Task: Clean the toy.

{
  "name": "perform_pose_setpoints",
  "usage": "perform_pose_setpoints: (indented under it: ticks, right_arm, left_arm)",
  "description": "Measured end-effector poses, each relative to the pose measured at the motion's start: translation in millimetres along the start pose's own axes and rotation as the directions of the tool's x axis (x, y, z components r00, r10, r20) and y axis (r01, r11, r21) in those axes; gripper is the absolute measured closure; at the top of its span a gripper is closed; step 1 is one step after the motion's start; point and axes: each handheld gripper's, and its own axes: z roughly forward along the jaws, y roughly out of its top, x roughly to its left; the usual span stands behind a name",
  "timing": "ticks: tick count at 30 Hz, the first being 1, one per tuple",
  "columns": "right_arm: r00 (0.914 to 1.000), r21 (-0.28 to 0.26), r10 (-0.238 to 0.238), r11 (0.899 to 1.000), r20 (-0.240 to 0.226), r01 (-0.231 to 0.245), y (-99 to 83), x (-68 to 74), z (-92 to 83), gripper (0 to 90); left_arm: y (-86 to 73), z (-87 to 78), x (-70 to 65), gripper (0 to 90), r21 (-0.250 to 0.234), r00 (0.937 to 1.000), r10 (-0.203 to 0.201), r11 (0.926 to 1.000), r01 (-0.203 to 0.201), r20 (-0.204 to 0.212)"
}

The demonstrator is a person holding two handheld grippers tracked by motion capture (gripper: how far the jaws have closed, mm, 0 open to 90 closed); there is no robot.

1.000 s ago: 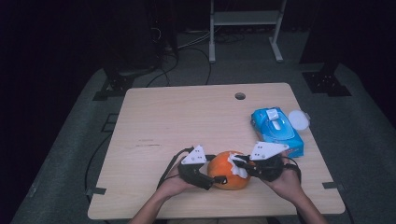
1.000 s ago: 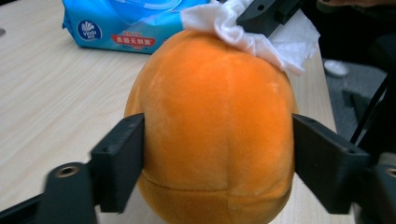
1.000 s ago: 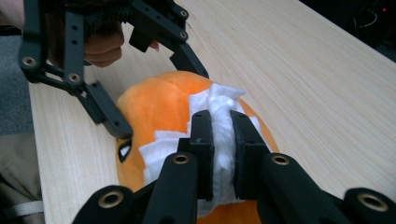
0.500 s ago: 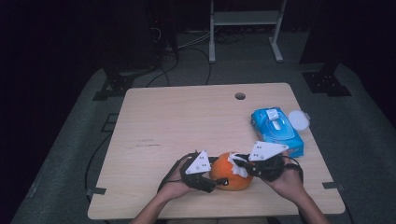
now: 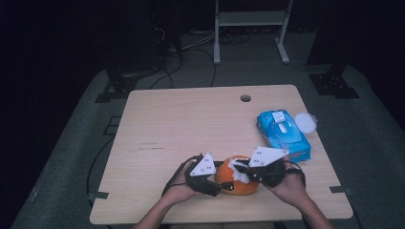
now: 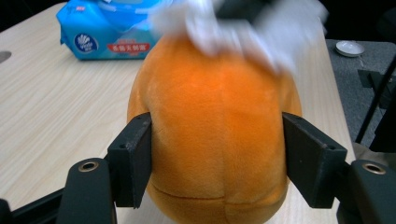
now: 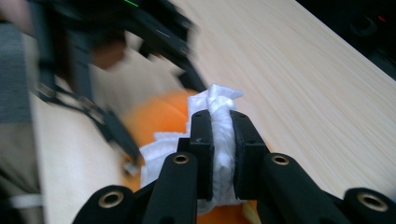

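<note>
Orange plush toy (image 5: 237,181) at the near edge of the wooden table (image 5: 191,124), a little right of the middle, between the two hands. Left gripper (image 6: 217,163) set around its lower body, jaws just lately closing in, the pads now touching the fur on both sides; seemingly a steadying hold. Right gripper (image 7: 220,140) clamped tight on a bunched white wipe (image 7: 219,116), pressed against the top of the toy.

Judged from that: wiping under way, not finished. Done so far: wipe drawn and gripped, toy pinned in place, wipe brought onto the fur. Left to do, probably: rubbing over the rest of the surface, perhaps turning the toy for the far side, then letting go of both. Cannot tell how much fur is already cleaned; no stain visible anywhere.

Seen from the high view alone: blue wipes pack (image 5: 282,133) near the right edge, a small white lid (image 5: 305,122) just beside it, and both hands low at the near edge. Seen close from the left gripper view: pads meeting the plush, seam near the bottom, wipe blurred above. Seen from the right gripper view: wipe folded between the jaws, the other gripper blurred beyond.
</note>
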Motion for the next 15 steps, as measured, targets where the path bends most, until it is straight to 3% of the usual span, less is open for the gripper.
perform_pose_setpoints:
  ticks: [2,3,6,7,8,10,11,13,15]
  right_arm:
    - [0.9997,0.003,0.024,1.0,0.009,-0.025,-4.8,-6.9,-3.3,80.0]
    - [0.9971,0.004,0.075,0.997,0.014,-0.075,-14.2,-18.1,-8.4,80.0]
    - [0.9952,0.013,0.098,0.995,0.002,-0.098,-21.7,-20.5,-7.8,80.1]
    - [0.9952,0.013,0.098,0.995,0.002,-0.098,-21.7,-20.5,-7.8,80.1]
    - [0.996,0.015,0.089,0.996,-0.008,-0.089,-20.1,-14.5,-2.9,80.1]
    - [0.9964,0.014,0.084,0.996,-0.01,-0.084,-18.8,-12.2,-1.3,80.1]
    - [0.9957,0.003,0.085,0.996,-0.037,-0.085,-16.5,-9.0,0.7,80.1]
    - [0.9982,0.014,0.053,0.999,-0.029,-0.052,-12.2,-2.0,3.4,80.1]
    - [0.9976,0.012,0.061,0.998,-0.032,-0.06,-12.7,-3.5,2.1,80.2]
  left_arm:
    - [-3.9,-0.2,4.0,31.7,0.0,0.9999,-0.014,0.9999,0.014,0.001]
    - [-4.9,-0.1,5.1,31.6,-0.001,0.9997,-0.024,0.9997,0.024,0.002]
    - [-4.8,0.0,9.9,29.0,0.006,0.9978,-0.065,0.9979,0.065,0.012]
    - [-4.8,0.0,9.9,25.6,0.006,0.9978,-0.065,0.9979,0.065,0.012]
    - [-1.3,-0.3,10.1,22.0,0.007,0.9957,-0.092,0.9958,0.092,0.015]
    - [3.3,-1.0,8.1,21.2,-0.017,0.9928,-0.118,0.9928,0.118,0.021]
    - [4.0,-0.7,7.7,20.5,-0.009,0.9942,-0.107,0.9942,0.107,0.014]
    - [1.3,-0.2,7.0,25.4,0.0,0.996,-0.089,0.996,0.089,0.008]
    - [-4.0,-1.6,9.5,29.4,-0.005,0.9962,-0.086,0.9963,0.086,0.015]
